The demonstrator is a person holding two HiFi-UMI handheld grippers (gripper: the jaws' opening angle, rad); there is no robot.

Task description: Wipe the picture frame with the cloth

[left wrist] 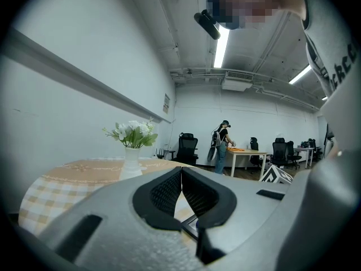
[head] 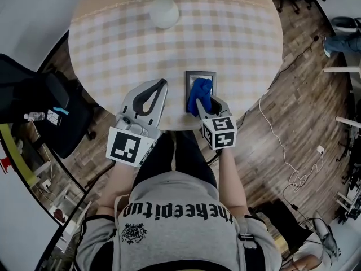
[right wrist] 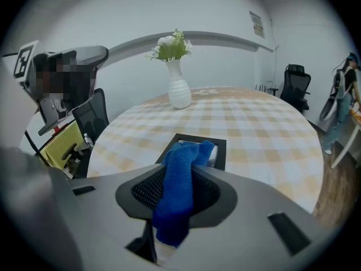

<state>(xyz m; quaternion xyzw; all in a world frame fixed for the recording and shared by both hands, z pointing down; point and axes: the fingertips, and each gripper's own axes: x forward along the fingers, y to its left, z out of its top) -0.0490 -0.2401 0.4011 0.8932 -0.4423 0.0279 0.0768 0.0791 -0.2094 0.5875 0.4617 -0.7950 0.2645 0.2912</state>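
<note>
A dark picture frame lies flat on the checked round table, near its front edge. My right gripper is shut on a blue cloth, which rests bunched on the frame's near half. In the right gripper view the cloth hangs out between the jaws and covers part of the frame. My left gripper hovers just left of the frame over the table edge, its jaws closed together with nothing between them.
A white vase of flowers stands at the table's far side, well beyond the frame. A black office chair sits to the left, a white cable trails on the wooden floor to the right. A person stands at a distant desk.
</note>
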